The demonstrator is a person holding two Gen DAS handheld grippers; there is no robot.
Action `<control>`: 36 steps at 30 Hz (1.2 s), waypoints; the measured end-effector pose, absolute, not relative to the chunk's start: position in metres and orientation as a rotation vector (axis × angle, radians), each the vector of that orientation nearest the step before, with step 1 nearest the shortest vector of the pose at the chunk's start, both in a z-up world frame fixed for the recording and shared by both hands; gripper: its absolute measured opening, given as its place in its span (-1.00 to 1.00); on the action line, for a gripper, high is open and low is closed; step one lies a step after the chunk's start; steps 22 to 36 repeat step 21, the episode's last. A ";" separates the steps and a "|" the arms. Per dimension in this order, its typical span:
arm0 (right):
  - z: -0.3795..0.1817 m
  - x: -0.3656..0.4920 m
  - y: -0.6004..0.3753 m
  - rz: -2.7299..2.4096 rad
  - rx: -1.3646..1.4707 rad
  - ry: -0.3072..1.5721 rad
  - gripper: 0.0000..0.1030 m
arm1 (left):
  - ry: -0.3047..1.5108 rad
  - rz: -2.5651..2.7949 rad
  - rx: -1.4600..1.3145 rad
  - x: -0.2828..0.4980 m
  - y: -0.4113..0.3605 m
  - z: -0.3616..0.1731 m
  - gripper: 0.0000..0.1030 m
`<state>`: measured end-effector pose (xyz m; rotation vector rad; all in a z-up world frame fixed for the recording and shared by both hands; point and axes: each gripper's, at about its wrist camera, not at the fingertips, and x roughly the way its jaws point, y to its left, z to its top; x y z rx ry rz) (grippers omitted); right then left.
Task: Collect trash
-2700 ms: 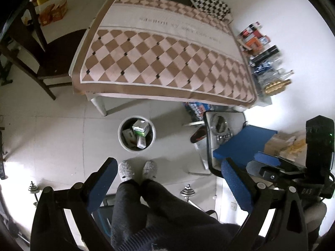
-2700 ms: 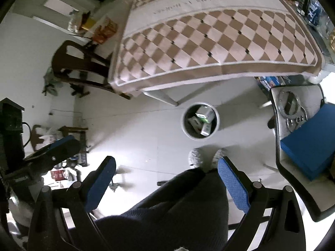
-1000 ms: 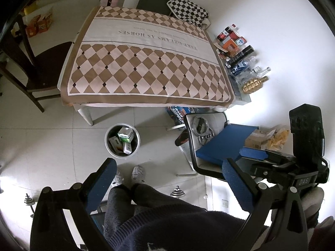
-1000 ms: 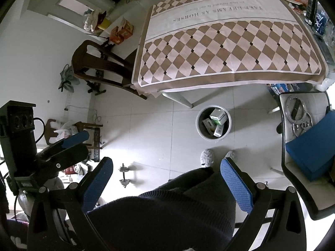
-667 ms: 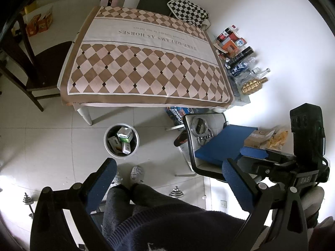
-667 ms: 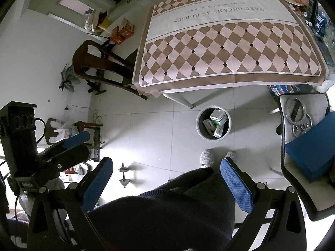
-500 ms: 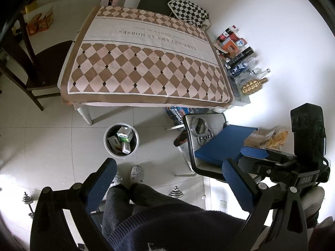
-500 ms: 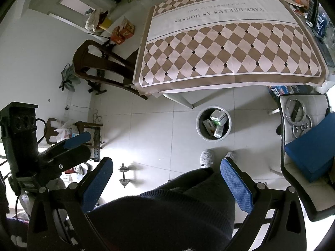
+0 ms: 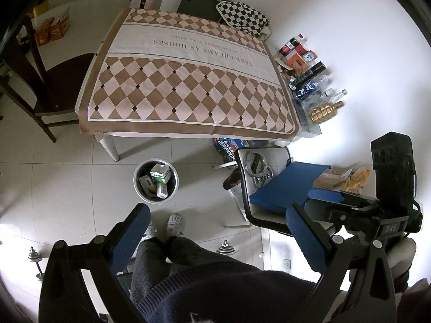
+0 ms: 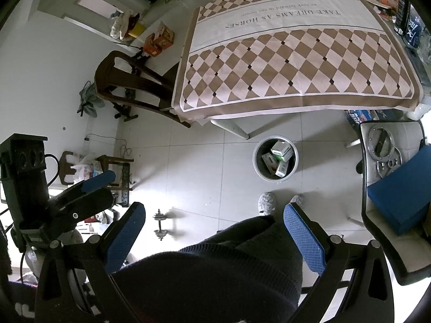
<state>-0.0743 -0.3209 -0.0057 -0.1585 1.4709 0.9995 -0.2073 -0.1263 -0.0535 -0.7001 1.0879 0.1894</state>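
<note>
Both jaws apart, empty: left gripper, right gripper, high above bin; boxes piled inside; risk: declaring done early, unseen trash missed.

open tiled floor left of the bin. hemmed on the right by a chair, behind by the table.

Left gripper, right gripper: black frames, silver screws, blue textured fingers. Person: dark knit sweater, grey leggings, fuzzy grey slippers.
</note>
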 end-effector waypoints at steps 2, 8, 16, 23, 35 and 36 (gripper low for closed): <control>-0.005 -0.074 -0.321 1.001 -0.159 1.471 1.00 | 1.089 0.187 -0.700 -0.207 -0.127 -0.053 1.00; -0.005 -0.074 -0.322 1.003 -0.160 1.472 1.00 | 1.087 0.189 -0.704 -0.206 -0.132 -0.051 1.00; -0.005 -0.074 -0.322 1.004 -0.160 1.472 1.00 | 1.088 0.186 -0.704 -0.206 -0.131 -0.051 1.00; -0.004 -0.074 -0.321 1.008 -0.159 1.475 1.00 | 1.080 0.190 -0.708 -0.204 -0.135 -0.049 1.00; -0.004 -0.074 -0.321 1.008 -0.159 1.475 1.00 | 1.080 0.190 -0.708 -0.204 -0.135 -0.049 1.00; -0.004 -0.074 -0.321 1.008 -0.159 1.475 1.00 | 1.080 0.190 -0.708 -0.204 -0.135 -0.049 1.00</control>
